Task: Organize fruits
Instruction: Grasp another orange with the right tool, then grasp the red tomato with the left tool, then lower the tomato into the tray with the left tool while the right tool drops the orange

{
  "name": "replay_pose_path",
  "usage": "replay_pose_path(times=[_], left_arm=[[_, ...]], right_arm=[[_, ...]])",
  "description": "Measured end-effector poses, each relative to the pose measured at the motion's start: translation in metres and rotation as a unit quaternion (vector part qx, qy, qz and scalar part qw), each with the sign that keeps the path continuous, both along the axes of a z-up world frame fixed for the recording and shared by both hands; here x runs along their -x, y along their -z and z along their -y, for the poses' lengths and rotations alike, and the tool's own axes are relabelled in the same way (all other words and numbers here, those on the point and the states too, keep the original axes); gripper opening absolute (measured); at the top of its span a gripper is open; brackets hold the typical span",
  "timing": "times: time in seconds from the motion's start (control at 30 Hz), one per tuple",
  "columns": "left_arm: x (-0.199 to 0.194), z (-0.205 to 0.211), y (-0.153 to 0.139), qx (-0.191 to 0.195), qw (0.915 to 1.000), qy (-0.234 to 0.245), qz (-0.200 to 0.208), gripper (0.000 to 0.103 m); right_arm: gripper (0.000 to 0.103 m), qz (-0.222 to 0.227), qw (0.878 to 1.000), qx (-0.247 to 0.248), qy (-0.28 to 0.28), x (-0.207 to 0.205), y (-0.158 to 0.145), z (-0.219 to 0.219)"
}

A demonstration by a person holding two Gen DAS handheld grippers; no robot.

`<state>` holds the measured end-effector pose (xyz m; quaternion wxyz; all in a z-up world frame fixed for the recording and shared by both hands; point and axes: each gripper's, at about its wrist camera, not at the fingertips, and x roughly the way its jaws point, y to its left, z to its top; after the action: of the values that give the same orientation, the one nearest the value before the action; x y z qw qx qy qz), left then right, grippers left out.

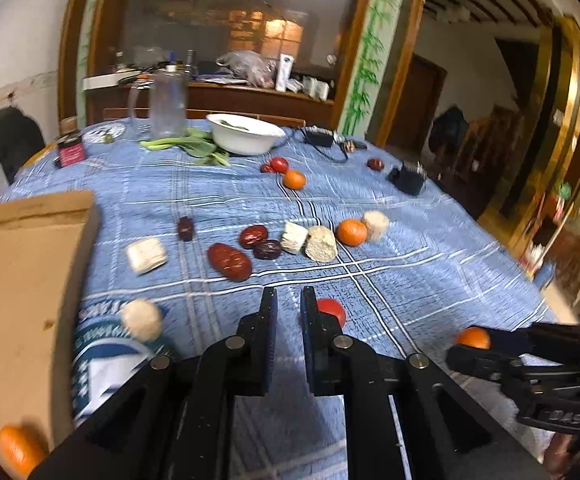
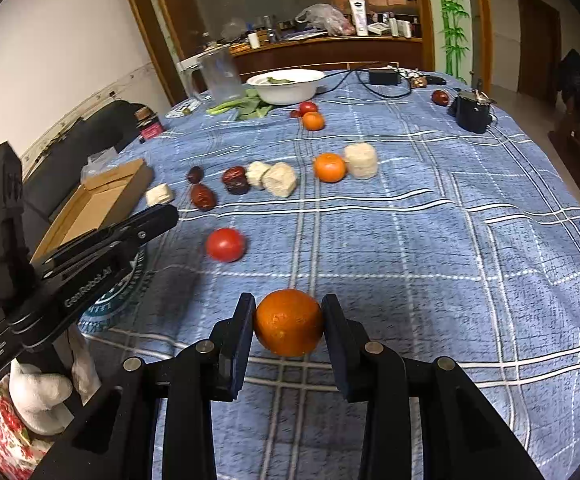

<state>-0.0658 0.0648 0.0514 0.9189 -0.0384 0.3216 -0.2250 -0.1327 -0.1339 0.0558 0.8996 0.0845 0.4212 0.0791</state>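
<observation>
My right gripper (image 2: 288, 322) is shut on an orange (image 2: 288, 322) and holds it above the blue checked cloth; it also shows in the left wrist view (image 1: 473, 338). My left gripper (image 1: 288, 300) is empty, its jaws a narrow gap apart, above the cloth near a red tomato (image 1: 332, 310), which also shows in the right wrist view (image 2: 225, 244). A cardboard box (image 1: 21, 280) lies at the left with one orange (image 1: 17, 448) in it. Red dates (image 1: 229, 262), another orange (image 1: 352, 232) and pale corn-cob pieces (image 1: 321, 243) lie mid-table.
At the far end stand a white bowl (image 1: 245, 134), leafy greens (image 1: 193, 146), a clear jug (image 1: 167, 104), a small jar (image 1: 69, 148), black chargers and cables (image 1: 406, 178), plus another tomato and orange (image 1: 294, 179). A cob piece (image 1: 142, 319) lies near the box.
</observation>
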Motion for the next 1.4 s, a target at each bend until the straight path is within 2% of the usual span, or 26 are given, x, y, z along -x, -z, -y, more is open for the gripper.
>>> replay_pose_path(times=[0.17,0.27,0.3,0.33,0.4,0.47,0.6,0.7,0.77,0.8,0.83,0.87,0.97,1.2,1.4], left_arm=[[0.022,-0.038,-0.013,0.010,0.9997,-0.021,0.004,0.011],[0.022,-0.047,-0.015,0.013,0.9997,-0.014,-0.017,0.012],[0.020,-0.045,-0.014,0.010,0.9996,-0.011,-0.024,0.018],[0.016,-0.039,-0.012,0.006,0.9993,-0.005,-0.035,0.029],[0.011,-0.028,-0.009,0.007,0.9986,0.011,-0.051,0.045],[0.005,-0.011,-0.007,0.000,0.9980,0.029,-0.056,0.046],[-0.015,0.035,0.006,-0.046,0.9951,0.055,-0.068,0.046],[-0.025,0.063,0.021,-0.087,0.9909,0.068,-0.077,0.046],[-0.028,0.081,0.030,-0.132,0.9861,0.066,-0.076,0.046],[-0.028,0.084,0.032,-0.150,0.9843,0.060,-0.071,0.042],[-0.028,0.087,0.033,-0.161,0.9830,0.056,-0.067,0.032],[-0.029,0.086,0.034,-0.166,0.9826,0.051,-0.066,0.029],[-0.032,0.072,0.029,-0.134,0.9865,0.046,-0.082,0.029],[-0.010,0.003,-0.021,-0.073,0.9958,0.013,-0.053,0.030],[0.006,-0.080,-0.055,-0.056,0.9974,-0.038,-0.025,0.030]], right_arm=[[0.037,0.012,1.000,0.010,-0.023,0.008,-0.010,-0.023],[0.037,0.018,0.999,0.015,-0.033,0.012,-0.012,-0.031],[0.037,0.016,0.999,0.015,-0.034,0.012,-0.012,-0.033],[0.037,0.014,0.999,0.015,-0.034,0.013,-0.011,-0.035],[0.037,0.012,0.999,0.017,-0.032,0.014,-0.010,-0.035],[0.037,0.014,0.999,0.019,-0.030,0.018,-0.010,-0.033],[0.037,0.016,1.000,0.015,-0.018,0.022,-0.011,-0.021],[0.037,0.015,1.000,0.008,-0.008,0.023,-0.010,-0.009],[0.037,0.013,1.000,0.003,-0.002,0.023,-0.009,-0.003],[0.037,0.012,1.000,0.001,-0.001,0.022,-0.008,0.000],[0.037,0.012,1.000,-0.001,0.001,0.023,-0.007,0.001],[0.037,0.012,1.000,-0.002,0.003,0.023,-0.007,0.002],[0.037,0.011,1.000,-0.004,0.005,0.023,-0.006,0.003],[0.037,0.014,1.000,0.002,-0.005,0.023,-0.012,-0.009],[0.037,0.028,0.999,0.026,-0.029,0.023,-0.025,-0.041]])
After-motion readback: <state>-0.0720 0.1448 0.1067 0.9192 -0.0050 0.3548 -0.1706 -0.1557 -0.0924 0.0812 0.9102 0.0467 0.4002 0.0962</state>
